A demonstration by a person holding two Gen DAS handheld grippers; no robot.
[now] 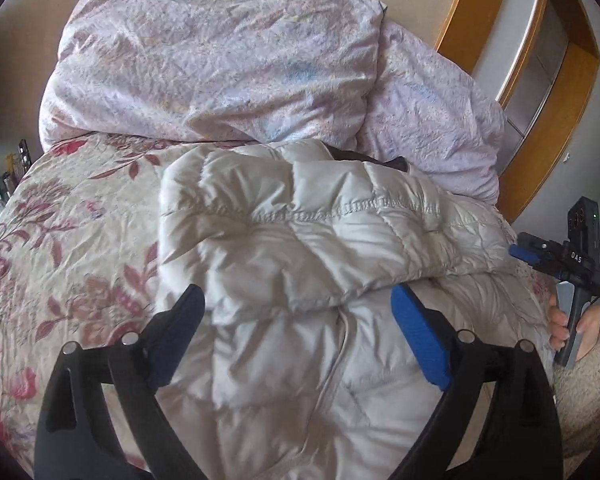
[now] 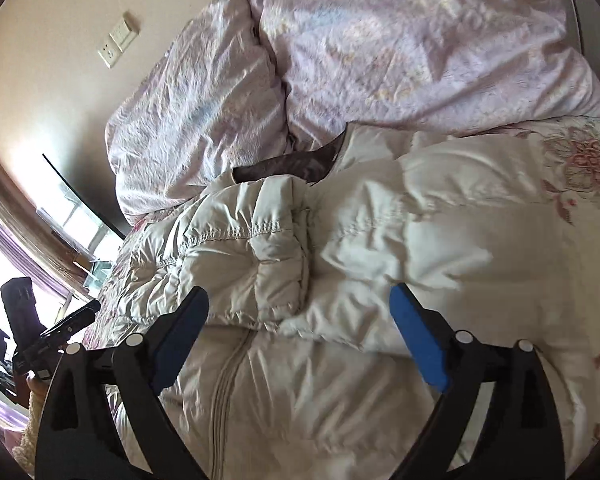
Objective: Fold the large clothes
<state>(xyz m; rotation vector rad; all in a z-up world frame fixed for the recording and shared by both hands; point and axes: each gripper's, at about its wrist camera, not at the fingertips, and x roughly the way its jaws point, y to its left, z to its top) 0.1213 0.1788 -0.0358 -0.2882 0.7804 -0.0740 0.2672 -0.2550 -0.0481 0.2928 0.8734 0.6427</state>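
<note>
Basically, the left gripper (image 1: 298, 334) hung with both blue pads spread wide and nothing between them, poised above the lower half of the puffer jacket (image 1: 320, 264). The right gripper (image 2: 299, 334) was likewise wide apart and empty, hovering over the same garment from the other side. The jacket lay on the floral bedspread (image 1: 68, 240), cream and quilted, zipper (image 2: 224, 392) facing up. Both sleeves looked already folded in across the chest: one sleeve (image 1: 300, 216) ran across in the left wrist view with its cuff end near the middle, and the sleeve (image 2: 240, 264) in the right wrist view bunched just left of centre. The collar's dark lining (image 2: 288, 166) sat at the far end, touching the crumpled lilac duvet (image 2: 400, 48). Judged step: grabbing the hem end to fold it up toward the collar. To do it well, each gripper should have dropped to a hem corner, which neither view showed clearly, pinched through both layers of slick padding, then lifted together and level so the sleeves stayed put. Puffy fill would spring back, so pressing the fold down afterward was likely needed. Risk: a pad catching only the top layer, dragging the zipper front askew.
</note>
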